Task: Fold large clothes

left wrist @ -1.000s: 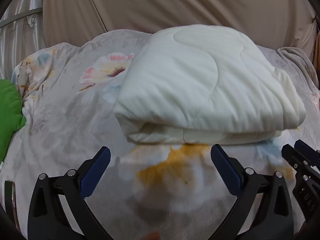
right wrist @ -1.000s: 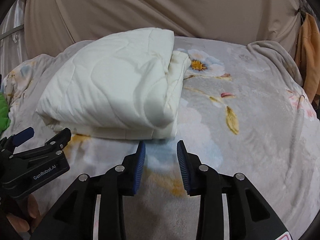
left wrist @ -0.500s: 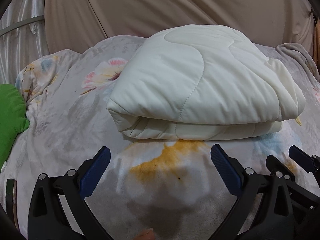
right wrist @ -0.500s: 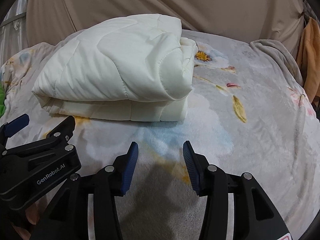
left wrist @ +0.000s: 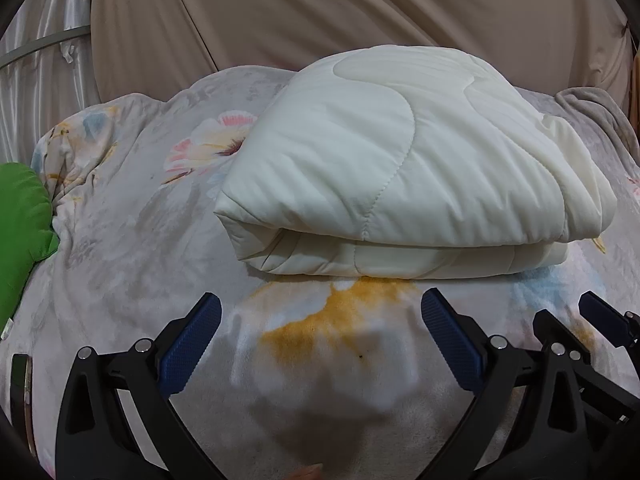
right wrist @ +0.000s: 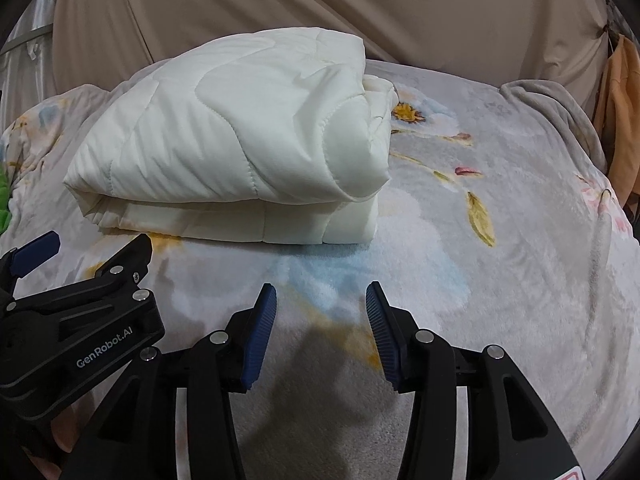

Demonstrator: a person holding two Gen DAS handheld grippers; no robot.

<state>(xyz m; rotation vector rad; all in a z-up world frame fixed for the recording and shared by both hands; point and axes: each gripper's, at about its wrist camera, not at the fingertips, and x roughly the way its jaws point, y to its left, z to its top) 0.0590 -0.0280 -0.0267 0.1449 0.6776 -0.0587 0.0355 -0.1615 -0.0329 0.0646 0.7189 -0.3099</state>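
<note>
A beige curtain (left wrist: 360,20) hangs behind a bed covered with a grey blanket (left wrist: 132,240) printed with large flowers. At the far left edge of the left wrist view lies a green cushion (left wrist: 20,216), with pale silvery drapes (left wrist: 40,80) above it. In the right wrist view an orange cloth (right wrist: 618,92) hangs at the right edge.

The cream quilted comforter (left wrist: 400,168) lies folded in a thick stack on the blanket, toward the back of the bed. Its rounded fold faces the cameras, and layered edges show at its right end. Seen from the right wrist, the comforter (right wrist: 240,148) sits left of centre, with a white and yellow flower print just beside its far right corner.

The left tool (left wrist: 320,340) hovers low over the blanket in front of the comforter, its blue-padded jaws spread wide apart and holding nothing. The right tool (right wrist: 320,328) is just beside it, also short of the comforter, jaws parted with a clear gap and empty. Each tool shows in the other's view: the right tool (left wrist: 580,344) at the lower right, the left tool (right wrist: 72,300) at the lower left.
</note>
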